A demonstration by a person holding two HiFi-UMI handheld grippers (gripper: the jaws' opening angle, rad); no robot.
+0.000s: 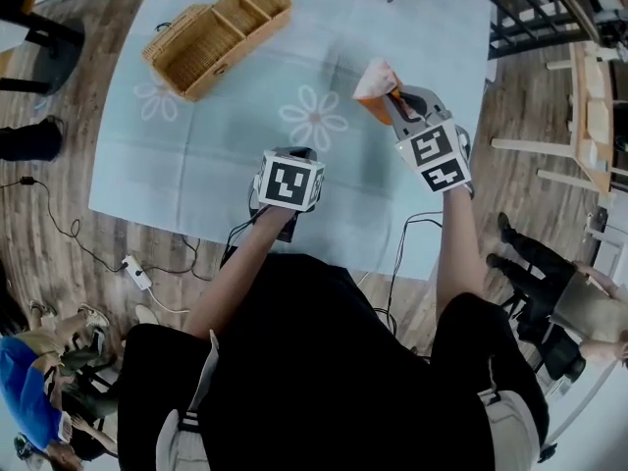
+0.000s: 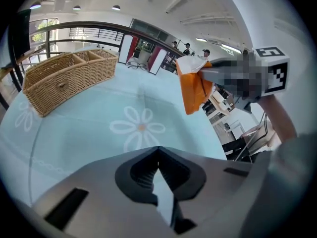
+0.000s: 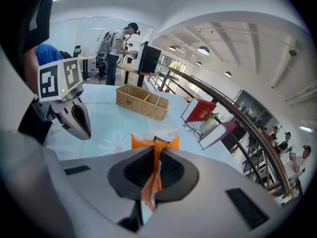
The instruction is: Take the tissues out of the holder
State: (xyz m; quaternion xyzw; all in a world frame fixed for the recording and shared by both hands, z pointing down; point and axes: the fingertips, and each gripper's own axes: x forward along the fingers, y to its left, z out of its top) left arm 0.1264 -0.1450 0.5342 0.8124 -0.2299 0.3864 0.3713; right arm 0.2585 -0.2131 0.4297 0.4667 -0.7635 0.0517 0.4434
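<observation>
Status: the orange tissue pack [image 1: 376, 82] is gripped by the right tool [image 3: 155, 148], with the jaws clamped on the pack's edge and white tissue showing at its top. The pack is held in the air above the bench [image 1: 196, 155], right of centre in the head view, over the daisy-print cloth, and is touched by nothing but the tool. The wicker holder [image 1: 218, 35] is seen at the upper left of the head view, well apart from the pack. The compartments that can be seen look empty, though the far corners are not fully resolved. The left tool [image 2: 158, 150] is clenched, tips together, with nothing identifiable gripped. Only a pale sliver is seen in the gap behind the tips, likely the cloth below. This tool is held low at centre frame, near the bench's front edge, apart from both pack and holder. Judgement: extraction is considered done for this pack, since it is clear of the holder. Left to do, as far as can be judged: the pack is to be set down on open cloth and released, and the holder checked for further tissues. No contact is seen between the two tools.
</observation>
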